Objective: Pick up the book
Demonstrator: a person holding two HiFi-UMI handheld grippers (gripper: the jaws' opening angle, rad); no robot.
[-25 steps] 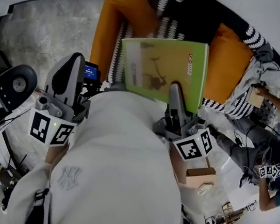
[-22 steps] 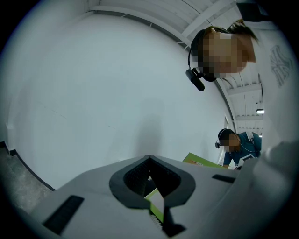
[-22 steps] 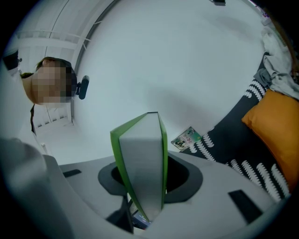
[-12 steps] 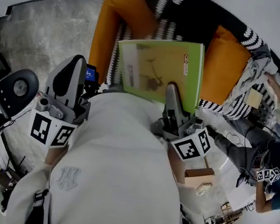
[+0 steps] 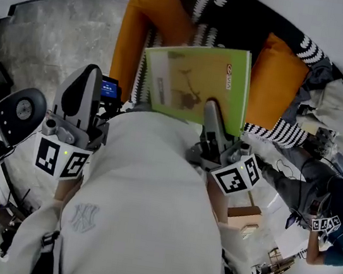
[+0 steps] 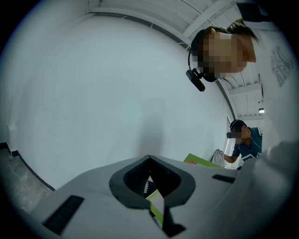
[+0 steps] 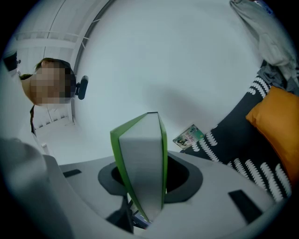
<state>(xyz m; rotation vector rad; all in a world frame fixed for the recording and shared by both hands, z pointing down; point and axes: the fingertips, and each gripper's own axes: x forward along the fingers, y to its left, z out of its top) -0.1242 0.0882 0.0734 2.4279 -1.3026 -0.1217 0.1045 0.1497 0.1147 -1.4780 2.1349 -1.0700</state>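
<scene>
A green book [image 5: 195, 82] with a pale cover picture is up in the air in front of the sofa, cover facing up in the head view. My right gripper [image 5: 216, 117] is shut on its near edge. In the right gripper view the book [image 7: 142, 168] stands edge-on between the grey jaws of the right gripper [image 7: 149, 161], its page block facing the camera. My left gripper [image 5: 78, 97] hangs apart at the left, shut and holding nothing. In the left gripper view the left gripper [image 6: 149, 158] points at a white wall, with a corner of the book [image 6: 201, 161] showing to its right.
Behind the book is a sofa with orange cushions [image 5: 280, 73] and a black-and-white patterned throw [image 5: 240, 16]. A small printed card [image 7: 189, 137] lies on the throw. Another person [image 5: 336, 234] stands at the right. A black device [image 5: 9, 109] is at the left, a cardboard box [image 5: 245, 218] near my right.
The book and my right gripper have shifted slightly left. The person at the right has drawn an arm back from the cloth pile. My left gripper has stayed put.
</scene>
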